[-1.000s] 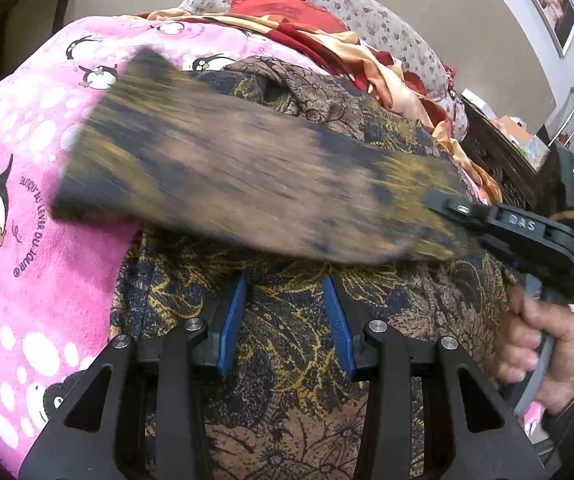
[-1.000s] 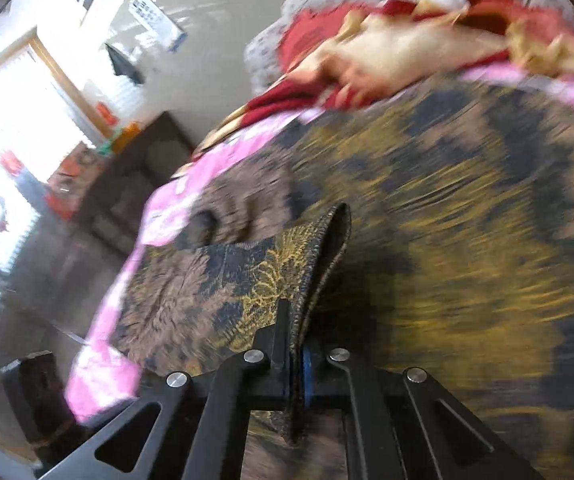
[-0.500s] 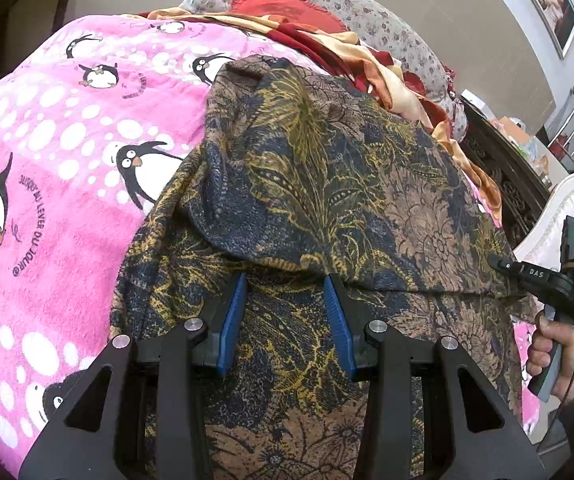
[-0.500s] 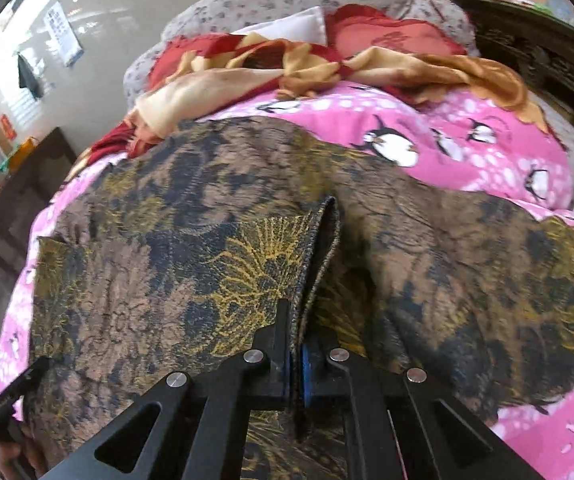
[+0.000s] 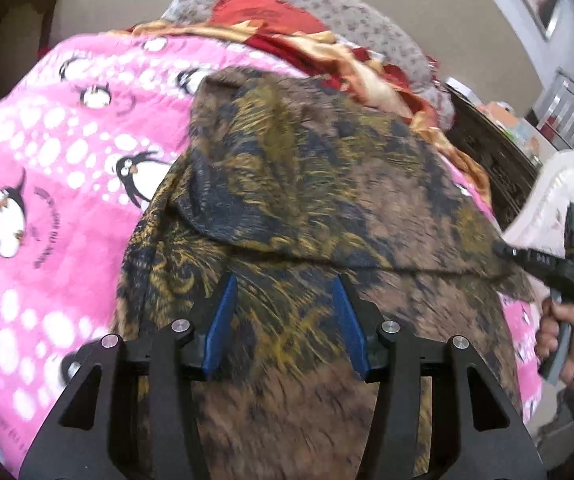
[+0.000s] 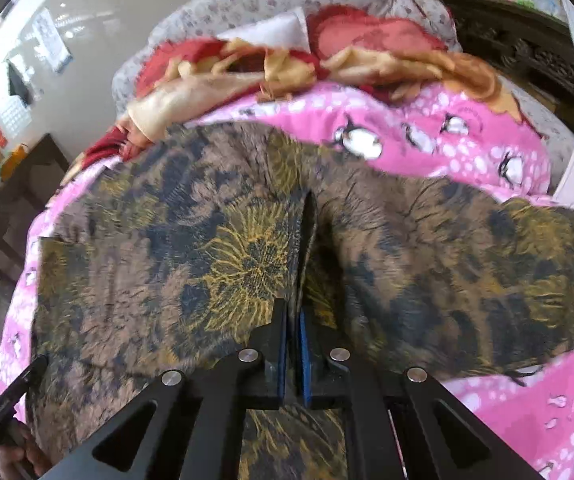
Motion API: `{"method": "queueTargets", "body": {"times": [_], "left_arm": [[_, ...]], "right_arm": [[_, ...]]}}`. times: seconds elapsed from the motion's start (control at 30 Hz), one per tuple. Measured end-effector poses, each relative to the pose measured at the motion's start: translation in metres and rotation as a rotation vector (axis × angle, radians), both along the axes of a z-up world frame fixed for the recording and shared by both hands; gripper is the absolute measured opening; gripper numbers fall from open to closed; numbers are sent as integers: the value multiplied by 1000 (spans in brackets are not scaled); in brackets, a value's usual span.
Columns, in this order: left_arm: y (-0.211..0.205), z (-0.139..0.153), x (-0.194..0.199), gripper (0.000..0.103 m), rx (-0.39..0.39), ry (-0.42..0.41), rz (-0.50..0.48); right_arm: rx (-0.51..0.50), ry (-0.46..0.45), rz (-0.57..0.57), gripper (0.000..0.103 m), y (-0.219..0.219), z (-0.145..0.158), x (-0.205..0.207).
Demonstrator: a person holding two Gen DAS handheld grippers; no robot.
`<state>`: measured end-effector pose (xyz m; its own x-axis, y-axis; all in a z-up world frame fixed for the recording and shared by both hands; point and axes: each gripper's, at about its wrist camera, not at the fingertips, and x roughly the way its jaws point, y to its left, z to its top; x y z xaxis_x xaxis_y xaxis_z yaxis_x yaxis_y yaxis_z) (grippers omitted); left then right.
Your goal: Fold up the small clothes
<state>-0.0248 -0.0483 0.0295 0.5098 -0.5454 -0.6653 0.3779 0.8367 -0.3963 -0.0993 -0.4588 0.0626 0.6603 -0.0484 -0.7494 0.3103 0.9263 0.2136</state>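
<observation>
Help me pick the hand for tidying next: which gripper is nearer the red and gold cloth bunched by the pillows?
Neither clearly. The red and gold cloth lies far beyond both: right gripper pinches the batik garment; left gripper opens over it.

The flap of the brown patterned cloth [image 5: 327,184] that swung through the air a second ago now lies folded over itself; the left gripper [image 5: 287,300] has lifted slightly, its jaws opening above the cloth

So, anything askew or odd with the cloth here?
Nothing damaged. The folded flap of the cloth lies slanted, its edge running diagonally, and the right tool pinches up a ridge of it rather than leaving it flat.
</observation>
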Motion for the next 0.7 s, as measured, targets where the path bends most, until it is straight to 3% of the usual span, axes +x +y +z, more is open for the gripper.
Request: {"method": "queueTargets", "body": {"times": [0.13, 0.2, 0.27, 0.33, 0.4, 0.5, 0.53, 0.63, 0.7], "left_arm": [[2, 38, 13, 49, 35, -127, 77], [-5, 39, 37, 48, 50, -111, 102], [-18, 24, 65, 30, 63, -50, 87], [-31, 0, 79, 29, 165, 5, 83], [-37, -21, 80, 29, 243, -6, 73], [-35, -9, 79, 29, 246, -19, 102], [-34, 4, 78, 29, 242, -63, 133], [-40, 31, 90, 30, 181, -122, 159], [-55, 32, 110, 30, 194, -101, 131]], "right_arm": [[-32, -97, 60, 5, 6, 17, -14], [-23, -86, 112, 5, 14, 11, -5], [-51, -23, 109, 5, 20, -4, 8], [-62, 96, 66, 5, 17, -32, 19], [-50, 54, 59, 5, 14, -33, 15], [-27, 96, 75, 5, 13, -27, 17], [-24, 97, 80, 5, 13, -22, 19], [-67, 4, 49, 6, 12, -2, 28], [-70, -10, 24, 6, 12, 1, 43]]}}
